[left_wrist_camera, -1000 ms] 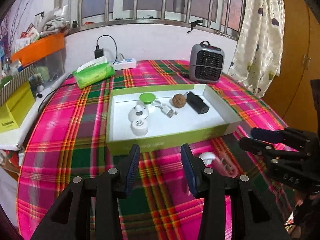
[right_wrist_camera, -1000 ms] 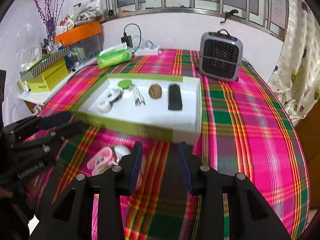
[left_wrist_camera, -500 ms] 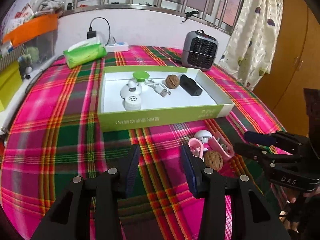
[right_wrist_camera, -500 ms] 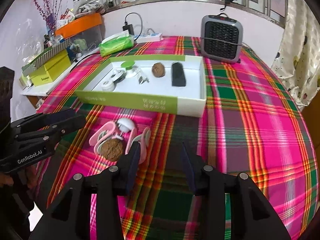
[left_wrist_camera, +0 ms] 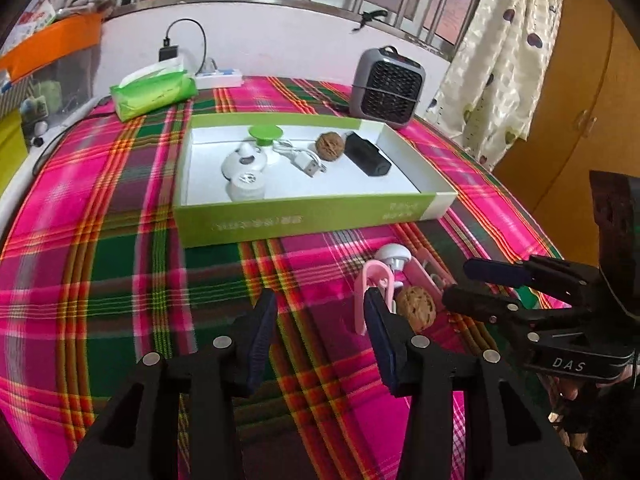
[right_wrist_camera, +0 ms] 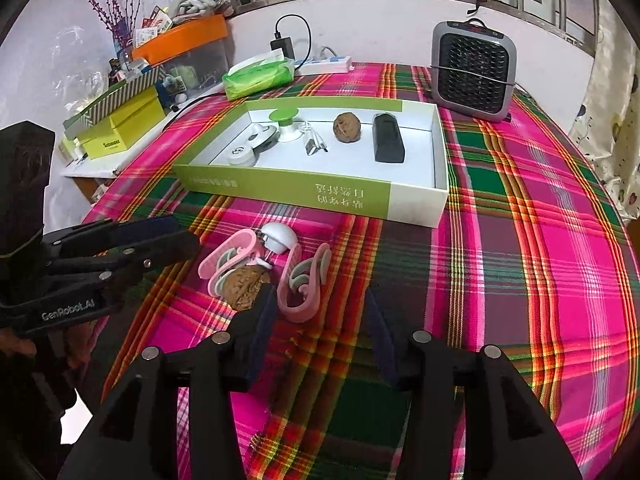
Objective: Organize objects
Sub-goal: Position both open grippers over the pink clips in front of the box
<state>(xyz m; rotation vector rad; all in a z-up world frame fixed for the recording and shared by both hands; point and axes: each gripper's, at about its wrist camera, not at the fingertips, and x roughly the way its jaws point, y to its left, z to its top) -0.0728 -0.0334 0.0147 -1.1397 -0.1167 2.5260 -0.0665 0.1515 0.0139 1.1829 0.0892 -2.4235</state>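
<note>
A green-and-white tray (left_wrist_camera: 300, 220) (right_wrist_camera: 280, 190) on the plaid cloth holds a walnut (right_wrist_camera: 347, 128), a black block (right_wrist_camera: 388, 142), a USB cable, a green-topped piece and white round parts. In front of it lie two pink clips (right_wrist_camera: 228, 256) (right_wrist_camera: 304, 280), a white plug (right_wrist_camera: 278, 236) (left_wrist_camera: 394, 256) and a second walnut (right_wrist_camera: 246, 286) (left_wrist_camera: 416, 304). My left gripper (left_wrist_camera: 318, 312) (right_wrist_camera: 186, 236) hovers left of this pile, jaws opening, nothing between them. My right gripper (right_wrist_camera: 320, 308) (left_wrist_camera: 460, 286) is just behind the right pink clip, jaws opening, not touching it.
A grey heater (right_wrist_camera: 472, 72) (left_wrist_camera: 386, 84) stands behind the tray's right end. A green tissue pack (right_wrist_camera: 258, 74) and a power strip (right_wrist_camera: 324, 64) lie at the back. Yellow boxes (right_wrist_camera: 120, 128) sit on a side shelf at the left. A curtain (left_wrist_camera: 500, 60) hangs at the right.
Both views have tipped downward, so the pile in front of the tray has come into fuller view. Both pairs of jaws stand a little wider than before.
</note>
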